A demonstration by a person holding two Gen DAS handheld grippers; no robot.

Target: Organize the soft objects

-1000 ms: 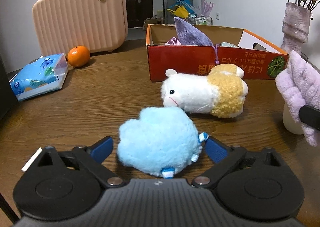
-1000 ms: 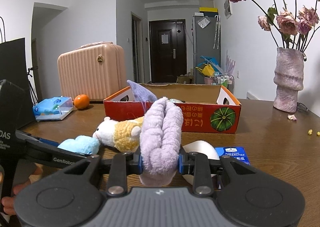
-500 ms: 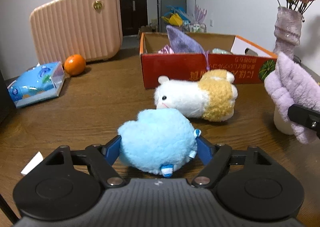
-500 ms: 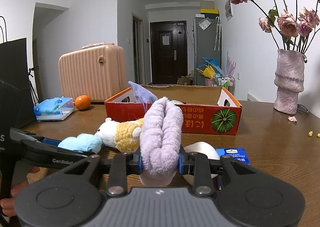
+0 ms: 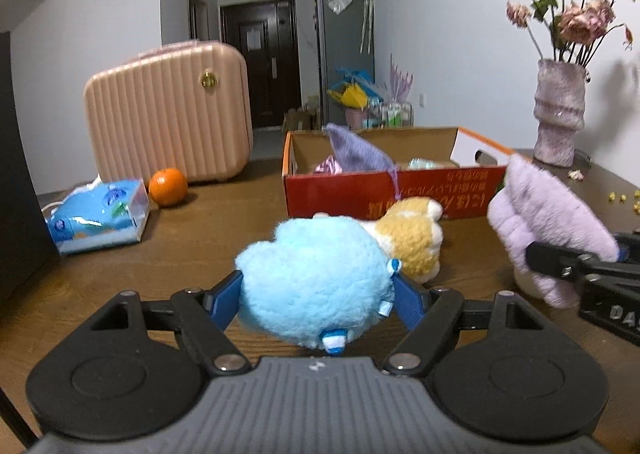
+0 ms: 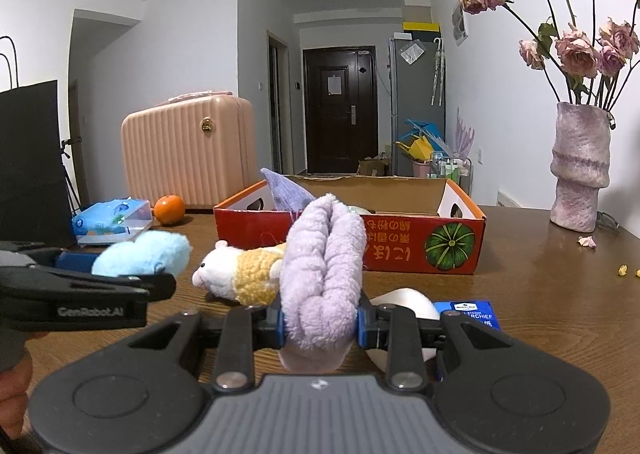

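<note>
Partway done: purple cloth (image 6: 286, 190) already in cardboard box (image 6: 400, 250). Left gripper (image 5: 316, 290) jaws clamped on blue plush (image 5: 314, 280), right gripper (image 6: 322, 324) on lilac towel (image 6: 324, 270), both above tabletop (image 6: 540, 274). Hamster plush (image 6: 236, 270) left lying beside box.

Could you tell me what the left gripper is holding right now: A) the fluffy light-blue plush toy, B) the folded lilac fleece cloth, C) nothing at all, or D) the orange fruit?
A: the left gripper has its blue fingers pressed against both sides of the fluffy light-blue plush toy.
</note>
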